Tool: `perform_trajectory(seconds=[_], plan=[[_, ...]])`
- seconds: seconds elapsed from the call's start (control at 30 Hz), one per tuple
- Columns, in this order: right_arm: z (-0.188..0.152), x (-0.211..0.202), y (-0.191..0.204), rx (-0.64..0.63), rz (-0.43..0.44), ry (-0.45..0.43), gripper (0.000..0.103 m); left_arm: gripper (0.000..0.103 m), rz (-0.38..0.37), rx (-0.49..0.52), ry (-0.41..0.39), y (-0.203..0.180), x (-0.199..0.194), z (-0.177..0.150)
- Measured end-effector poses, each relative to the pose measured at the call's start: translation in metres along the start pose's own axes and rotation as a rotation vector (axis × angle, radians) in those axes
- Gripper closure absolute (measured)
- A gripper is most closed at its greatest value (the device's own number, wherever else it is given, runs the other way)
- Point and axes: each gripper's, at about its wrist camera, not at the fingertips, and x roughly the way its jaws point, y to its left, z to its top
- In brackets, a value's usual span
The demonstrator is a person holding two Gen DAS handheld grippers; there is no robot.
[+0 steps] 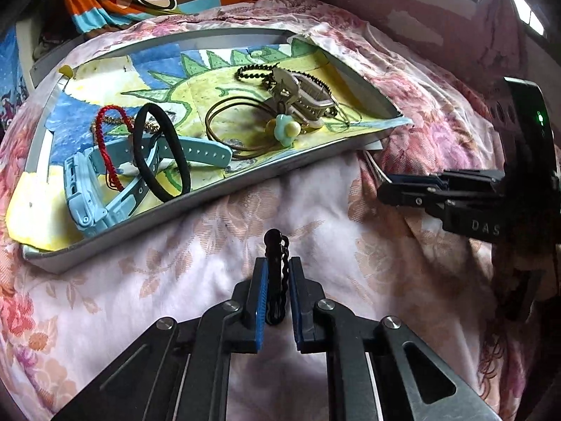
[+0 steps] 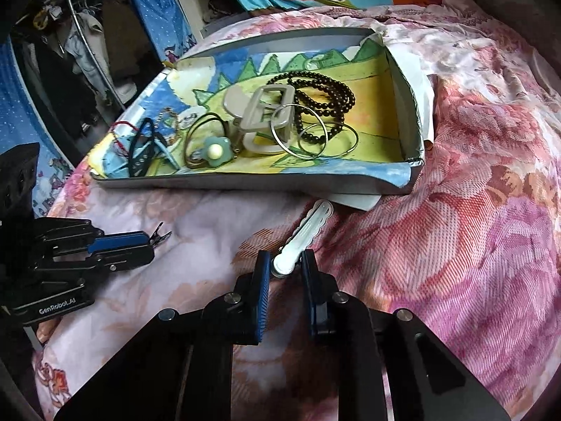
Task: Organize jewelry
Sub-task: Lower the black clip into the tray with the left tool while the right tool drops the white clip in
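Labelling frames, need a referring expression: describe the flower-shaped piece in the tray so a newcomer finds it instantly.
Start at the shallow grey tray lined with a dinosaur drawing, lying on the floral bedspread. Near the middle of its front edge, left of the beige claw clip, the flower hair tie lies on brown elastic loops. It alone has pale blue petals around a cream centre.

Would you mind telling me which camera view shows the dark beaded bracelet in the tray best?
The right wrist view: the dark beaded bracelet lies there with its coiled loops in plain sight behind the beige claw clip. In the left wrist view that clip hides most of it, leaving short bead strands.
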Motion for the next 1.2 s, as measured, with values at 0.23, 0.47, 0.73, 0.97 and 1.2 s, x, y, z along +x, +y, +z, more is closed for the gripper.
perform_trajectory(seconds=[0.23, 0.47, 0.73, 0.97, 1.2], plan=[[-0.007, -0.024, 0.012, -0.039, 0.023, -0.073, 0.087, 0.091, -0.033, 0.007, -0.116, -0.012, -0.028, 0.001], [-0.002, -0.051, 0.028, -0.129, -0.023, -0.235, 0.087, 0.091, 0.034, -0.025, -0.252, -0.010, -0.047, 0.016], [0.034, -0.043, 0.011, -0.058, -0.060, -0.302, 0.087, 0.091, 0.133, -0.074, -0.273, -0.005, -0.040, 0.051], [0.041, -0.027, 0.004, -0.021, -0.085, -0.298, 0.087, 0.091, 0.140, -0.119, -0.283, 0.002, -0.031, 0.070], [0.039, -0.012, -0.001, 0.002, -0.084, -0.257, 0.087, 0.091, 0.134, -0.159, -0.250, 0.012, -0.019, 0.071]])
